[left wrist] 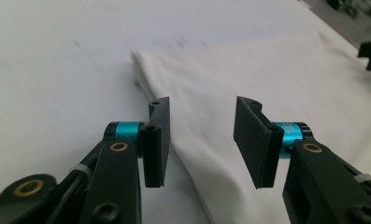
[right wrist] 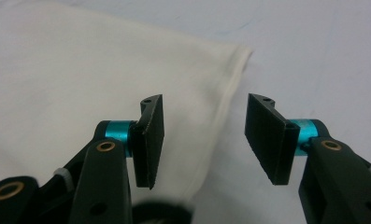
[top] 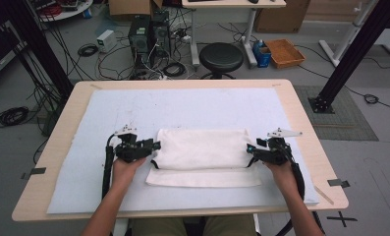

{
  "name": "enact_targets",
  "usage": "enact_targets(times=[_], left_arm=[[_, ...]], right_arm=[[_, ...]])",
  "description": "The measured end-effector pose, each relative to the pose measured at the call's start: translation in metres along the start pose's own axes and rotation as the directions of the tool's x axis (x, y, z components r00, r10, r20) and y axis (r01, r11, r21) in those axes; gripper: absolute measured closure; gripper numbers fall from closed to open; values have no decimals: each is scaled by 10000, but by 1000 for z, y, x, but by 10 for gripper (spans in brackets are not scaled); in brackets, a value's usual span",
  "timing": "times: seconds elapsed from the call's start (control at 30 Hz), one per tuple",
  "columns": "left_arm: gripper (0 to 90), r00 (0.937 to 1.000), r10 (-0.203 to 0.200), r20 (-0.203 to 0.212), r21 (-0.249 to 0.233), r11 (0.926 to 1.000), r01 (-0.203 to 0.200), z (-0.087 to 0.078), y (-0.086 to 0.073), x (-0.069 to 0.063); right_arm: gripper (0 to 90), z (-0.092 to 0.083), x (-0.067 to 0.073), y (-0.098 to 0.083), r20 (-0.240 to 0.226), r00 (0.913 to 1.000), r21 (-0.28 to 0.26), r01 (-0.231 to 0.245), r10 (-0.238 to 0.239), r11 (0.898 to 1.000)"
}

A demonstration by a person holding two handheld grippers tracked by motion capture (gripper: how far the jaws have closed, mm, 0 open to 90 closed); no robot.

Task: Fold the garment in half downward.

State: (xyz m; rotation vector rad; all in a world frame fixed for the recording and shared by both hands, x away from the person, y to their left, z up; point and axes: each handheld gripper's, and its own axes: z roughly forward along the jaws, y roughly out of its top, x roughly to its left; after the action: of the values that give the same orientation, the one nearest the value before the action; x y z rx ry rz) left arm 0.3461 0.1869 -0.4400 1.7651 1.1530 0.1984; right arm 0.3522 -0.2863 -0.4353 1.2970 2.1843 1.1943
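The worktop (top: 300,123) is a pale wooden one with a light blue-white mat (top: 109,113) over most of it; behind it I see a floor with cables, computer towers (top: 148,34) and a black stool (top: 222,56).

The white cloth (top: 202,150) lies on the mat, a little toward the near edge of the worktop and about the middle between its left and right edges. It is already folded into a long band, and a flatter layer comes out from under it along the near side.

My left claw (top: 156,145) is at the left end of the cloth. In the left gripper view the jaws stand half open with the cloth edge (left wrist: 174,140) running below and between them, and the pads do not press on it. My right claw (top: 249,148) is at the right end; its jaws are also half open above the seam (right wrist: 225,107), holding nothing.

I judge that one fold is finished and both ends are free, so I am between folds. The next move, I think, needs both claws to come lower and close on the two ends at the same time. The cloth is thin and limp, so each claw must catch all layers, otherwise the fold will open.
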Motion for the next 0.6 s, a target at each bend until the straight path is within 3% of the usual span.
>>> enact_targets(times=[0.13, 0.23, 0.33, 0.47, 0.53, 0.6], left_arm=[[562, 9998, -138, 172, 89, 9999, 136, -9, -17, -7], [562, 9995, -271, 128, -124, 9996, 273, -11, -17, -8], [567, 9993, -325, 164, 167, 9993, 322, -7, -19, -8], [669, 9998, -188, 70, 677, 9975, 183, -2, -21, -11], [804, 9996, 180, -227, 604, 9980, -166, -3, -21, -14], [857, 9990, 365, -252, 259, 9990, -358, -6, -19, -18]], right_arm=[[503, -16, 9, -15, -406, 9992, 303, -18, 30, 9995], [618, -18, 11, -22, -619, 9981, 469, 21, 8, 9989], [779, -18, 13, -22, -854, 9953, 486, 506, -463, 9975], [820, -16, 13, -21, -1001, 9920, 425, 810, -765, 9958], [821, -17, 12, -21, -993, 9918, 367, 844, -805, 9958], [821, -18, 11, -21, -1027, 9914, 297, 839, -804, 9960]])
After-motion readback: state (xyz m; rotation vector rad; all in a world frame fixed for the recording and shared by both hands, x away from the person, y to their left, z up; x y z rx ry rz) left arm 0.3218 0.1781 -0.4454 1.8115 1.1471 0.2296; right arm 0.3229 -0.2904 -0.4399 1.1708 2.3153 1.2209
